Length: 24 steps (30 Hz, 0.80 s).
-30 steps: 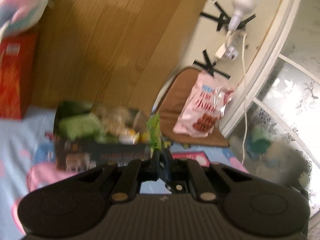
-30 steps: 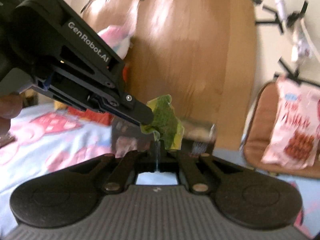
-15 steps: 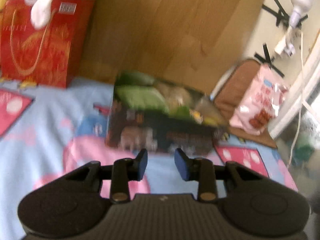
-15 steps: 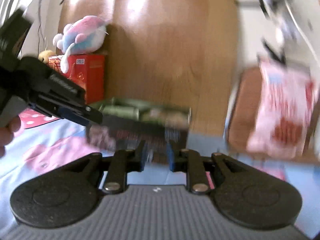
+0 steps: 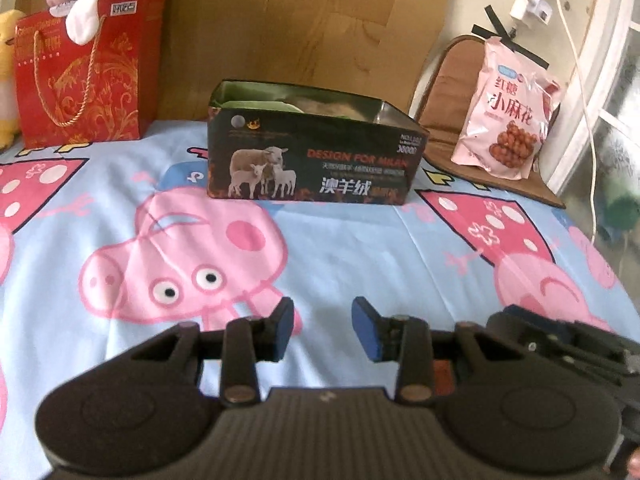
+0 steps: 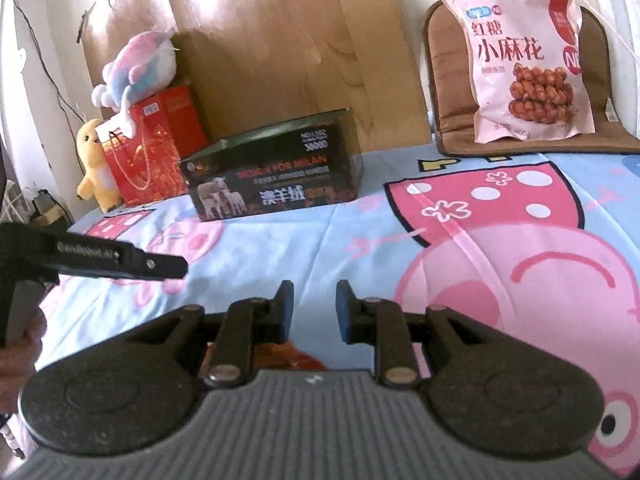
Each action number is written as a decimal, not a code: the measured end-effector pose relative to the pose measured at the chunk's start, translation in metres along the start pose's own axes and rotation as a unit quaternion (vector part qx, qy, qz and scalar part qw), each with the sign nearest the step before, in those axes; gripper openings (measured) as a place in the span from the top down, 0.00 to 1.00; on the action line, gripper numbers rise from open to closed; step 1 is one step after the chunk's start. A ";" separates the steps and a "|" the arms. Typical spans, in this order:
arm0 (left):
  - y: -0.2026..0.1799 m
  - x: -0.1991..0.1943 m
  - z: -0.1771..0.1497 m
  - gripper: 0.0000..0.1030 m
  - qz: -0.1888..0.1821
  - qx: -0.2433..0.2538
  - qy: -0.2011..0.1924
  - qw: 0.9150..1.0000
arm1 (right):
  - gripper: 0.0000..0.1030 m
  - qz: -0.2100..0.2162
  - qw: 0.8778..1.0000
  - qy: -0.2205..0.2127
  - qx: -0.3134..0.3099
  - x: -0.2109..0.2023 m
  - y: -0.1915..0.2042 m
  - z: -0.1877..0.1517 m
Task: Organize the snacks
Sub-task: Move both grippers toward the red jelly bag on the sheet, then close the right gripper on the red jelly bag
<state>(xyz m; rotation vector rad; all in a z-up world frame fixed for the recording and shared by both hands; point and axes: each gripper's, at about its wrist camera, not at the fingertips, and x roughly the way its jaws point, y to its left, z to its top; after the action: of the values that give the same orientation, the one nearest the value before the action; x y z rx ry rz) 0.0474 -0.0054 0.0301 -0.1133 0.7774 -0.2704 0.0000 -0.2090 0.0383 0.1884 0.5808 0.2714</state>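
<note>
Two grippers hover low over the bed sheet point(image 5: 360, 248), and we hold nothing in either one. Our left gripper point(image 5: 322, 330) has its jaws spread wide, blue pads point(image 5: 285, 330) facing each other above the pink pig print. Our right gripper point(image 6: 311, 310) also has its jaws parted, a little narrower, over the same sheet. From the right wrist view we see the left gripper's dark finger reaching in from the left edge. We see the snacks sitting inside the dark box point(image 5: 316, 160) with the sheep picture, which stands on the sheet well ahead of both grippers; green packets point(image 5: 260, 105) show over its rim. A pink snack bag point(image 6: 528, 60) leans upright on a brown cushion point(image 6: 452, 120) to the right of the box. A red gift bag point(image 5: 84, 68) stands to the left, with a plush toy point(image 6: 136, 68) on top of it
</note>
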 end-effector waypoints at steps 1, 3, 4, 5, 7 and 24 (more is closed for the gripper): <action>-0.001 -0.002 -0.002 0.66 0.004 0.003 -0.002 1.000 | 0.74 0.001 1.000 -0.002 -0.001 -0.003 0.002 -0.001; -0.004 -0.008 -0.007 0.63 0.012 0.011 -0.007 1.000 | 0.74 0.001 1.000 -0.006 0.000 -0.009 0.007 -0.003; -0.004 -0.010 -0.009 0.62 0.015 0.014 -0.009 1.000 | 0.74 0.003 1.000 -0.008 0.001 -0.012 0.009 -0.003; -0.004 -0.012 -0.011 0.60 0.019 0.016 -0.011 1.000 | 0.72 0.004 1.000 -0.008 0.002 -0.014 0.011 -0.004; -0.004 -0.016 -0.015 0.60 0.021 0.015 -0.011 1.000 | 0.70 -0.001 1.000 -0.009 -0.002 -0.018 0.014 -0.005; 0.015 -0.019 -0.035 0.56 0.047 -0.004 -0.007 0.999 | 0.65 0.089 0.988 0.074 0.105 -0.013 0.011 -0.027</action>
<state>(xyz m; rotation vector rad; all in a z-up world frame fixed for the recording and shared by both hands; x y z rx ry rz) 0.0130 0.0145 0.0149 -0.0859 0.7686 -0.1765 -0.0278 -0.2000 0.0260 0.4272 0.7417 0.4011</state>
